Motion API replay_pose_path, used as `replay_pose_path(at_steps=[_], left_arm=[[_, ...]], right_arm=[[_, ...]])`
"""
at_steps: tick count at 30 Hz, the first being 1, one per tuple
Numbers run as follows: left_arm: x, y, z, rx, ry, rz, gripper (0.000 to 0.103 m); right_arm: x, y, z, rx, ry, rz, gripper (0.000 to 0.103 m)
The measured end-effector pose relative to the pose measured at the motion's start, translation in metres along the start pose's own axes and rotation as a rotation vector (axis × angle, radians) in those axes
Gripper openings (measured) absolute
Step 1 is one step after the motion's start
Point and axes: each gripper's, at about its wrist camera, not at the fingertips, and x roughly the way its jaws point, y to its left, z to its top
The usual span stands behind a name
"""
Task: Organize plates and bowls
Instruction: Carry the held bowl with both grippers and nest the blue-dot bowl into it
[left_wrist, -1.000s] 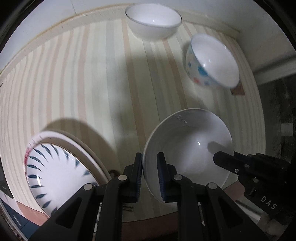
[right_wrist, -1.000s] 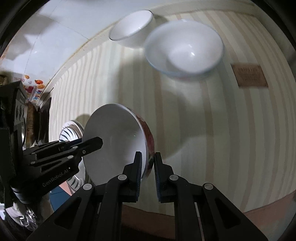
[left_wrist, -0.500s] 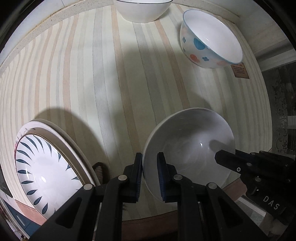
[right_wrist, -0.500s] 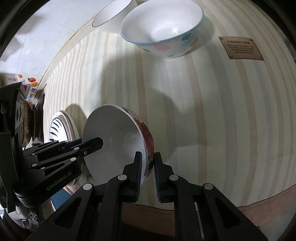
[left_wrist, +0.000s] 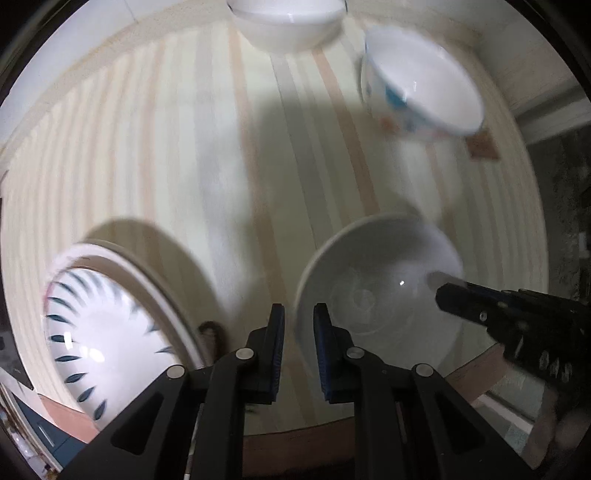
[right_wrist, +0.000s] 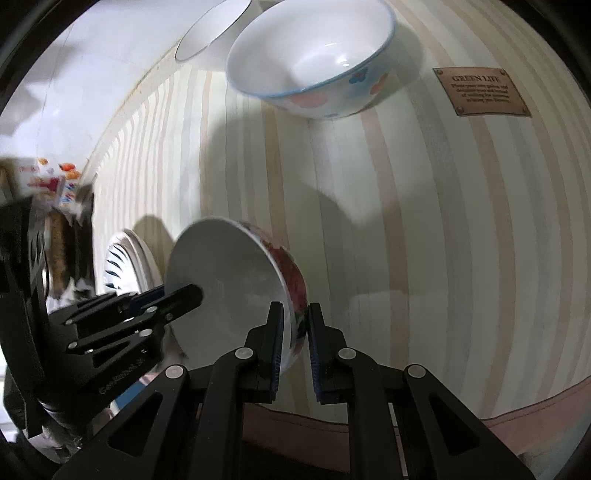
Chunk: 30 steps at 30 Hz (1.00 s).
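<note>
**A:** Your red-flowered bowl (right_wrist: 236, 291) hangs tilted above the striped tablecloth (right_wrist: 424, 221), near the front edge of the table. Both grippers carry it by the rim. The right gripper (right_wrist: 295, 343) is clenched on the near wall, one finger inside and one outside. The left gripper (left_wrist: 298, 343) pinches the opposite rim in the same way.

**B:** What can go wrong from here?

**A:** I think the main risk is that your two hands do not move together. If one turns or pulls more than the other, the glazed rim can slip out from the pads, or the bowl is twisted between them. The left view is also blurred, so you seem to move fast.

**B:** And around it?

**A:** The dotted bowl (right_wrist: 314, 59) with the blue rim stands farther back on the cloth, and it looks to be the place for stacking. The plain white bowl (right_wrist: 210, 33) is just behind it, close to the wall. If you lower the carried one tilted, its edge may knock the dotted rim. On your left, a stack of plates (left_wrist: 99, 332) with dark blue leaf marks lies at the table edge; the left gripper passes near it. The brown label (right_wrist: 480, 92) is flat and makes no obstacle.
</note>
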Motion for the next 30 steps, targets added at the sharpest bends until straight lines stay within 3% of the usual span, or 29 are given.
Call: replay_pose_path(at_steps=[3, 5, 7, 9, 15, 22, 24, 27, 30], left_arm=[[-0.039, 0.008, 0.005, -0.028, -0.080, -0.002, 0.016], [-0.061, 0.011, 0.021, -0.058, -0.127, -0.032, 0.026], [-0.072, 0.011, 0.046, -0.070, -0.158, -0.055, 0.027], [-0.071, 0.003, 0.069, -0.072, -0.165, -0.069, 0.027], [-0.033, -0.012, 0.134, -0.068, -0.085, -0.128, 0.027], [0.018, -0.031, 0.158, -0.035, 0.019, -0.114, 0.027], [0.027, -0.034, 0.163, -0.028, 0.031, -0.117, 0.026], [0.030, -0.043, 0.162, 0.005, 0.013, -0.102, 0.011], [0.027, -0.049, 0.160, 0.036, -0.017, -0.070, 0.010]], right_arm=[[-0.029, -0.010, 0.007, 0.031, -0.063, 0.036, 0.016], [-0.052, -0.018, 0.016, 0.061, -0.119, 0.043, 0.023], [-0.070, -0.026, 0.029, 0.085, -0.164, 0.044, 0.041], [-0.083, -0.034, 0.048, 0.104, -0.212, 0.033, 0.044], [-0.078, -0.045, 0.101, 0.117, -0.239, 0.018, 0.044], [-0.047, -0.051, 0.135, 0.133, -0.199, 0.016, 0.044], [-0.038, -0.051, 0.141, 0.127, -0.185, 0.004, 0.040], [-0.028, -0.051, 0.146, 0.125, -0.175, -0.012, 0.015], [-0.026, -0.047, 0.150, 0.116, -0.189, -0.024, 0.014]])
